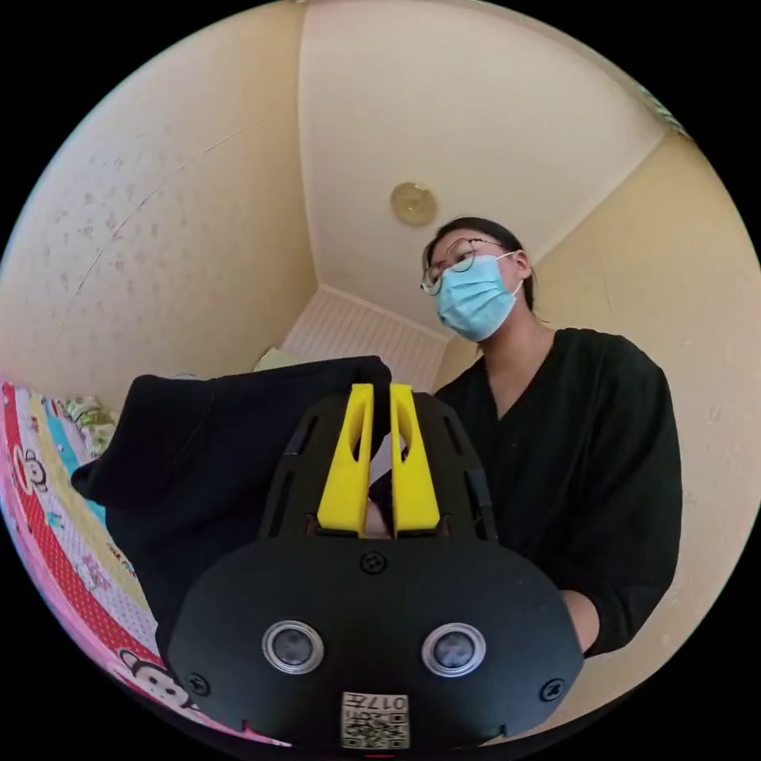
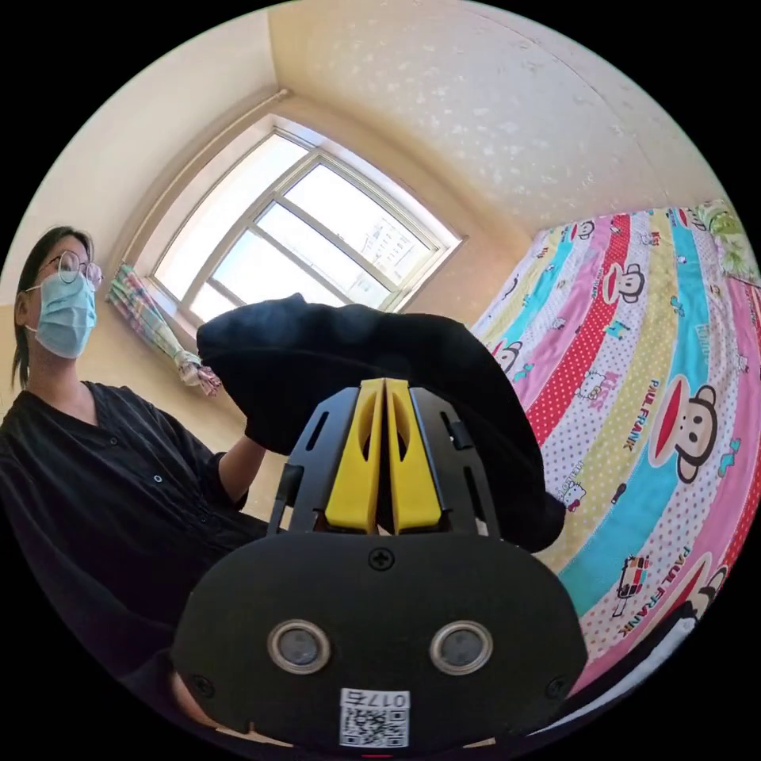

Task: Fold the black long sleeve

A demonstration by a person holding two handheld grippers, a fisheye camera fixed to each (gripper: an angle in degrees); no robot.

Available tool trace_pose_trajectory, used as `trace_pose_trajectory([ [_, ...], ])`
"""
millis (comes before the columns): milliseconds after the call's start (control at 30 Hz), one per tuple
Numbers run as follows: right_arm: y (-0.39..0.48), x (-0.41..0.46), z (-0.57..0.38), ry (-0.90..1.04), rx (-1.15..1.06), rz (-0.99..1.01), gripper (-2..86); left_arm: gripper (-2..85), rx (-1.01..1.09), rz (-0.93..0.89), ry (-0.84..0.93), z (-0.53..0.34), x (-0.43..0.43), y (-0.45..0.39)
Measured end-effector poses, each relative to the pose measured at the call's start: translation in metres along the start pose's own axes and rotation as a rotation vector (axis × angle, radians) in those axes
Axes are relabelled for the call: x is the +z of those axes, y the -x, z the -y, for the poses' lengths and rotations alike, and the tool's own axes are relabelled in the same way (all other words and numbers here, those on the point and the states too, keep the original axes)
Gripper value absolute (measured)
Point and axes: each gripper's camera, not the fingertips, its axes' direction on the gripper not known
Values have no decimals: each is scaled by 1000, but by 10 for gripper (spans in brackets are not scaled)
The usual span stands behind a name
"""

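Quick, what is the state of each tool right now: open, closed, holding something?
Left tool: closed on the black long sleeve, lifted above the cartoon bedsheet.
Right tool: closed on the black long sleeve.

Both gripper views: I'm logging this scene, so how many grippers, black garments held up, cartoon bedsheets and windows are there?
Grippers: 2, left gripper and right gripper
Black long sleeve held up: 1
Cartoon bedsheet: 1
Window: 1
Total: 5
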Motion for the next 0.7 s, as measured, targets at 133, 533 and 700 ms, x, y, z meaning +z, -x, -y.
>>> trace_pose_trajectory([
  [133, 26, 15, -5, 26, -16, 80, 78, 37, 204, -291, 14, 48, 26, -58],
  [533, 121, 163, -51, 372, -90, 733, 96, 36, 203, -759, -94, 63, 83, -138],
  [700, 147, 60, -37, 18, -101, 384, 61, 38, 252, -508, 8, 67, 44, -188],
])
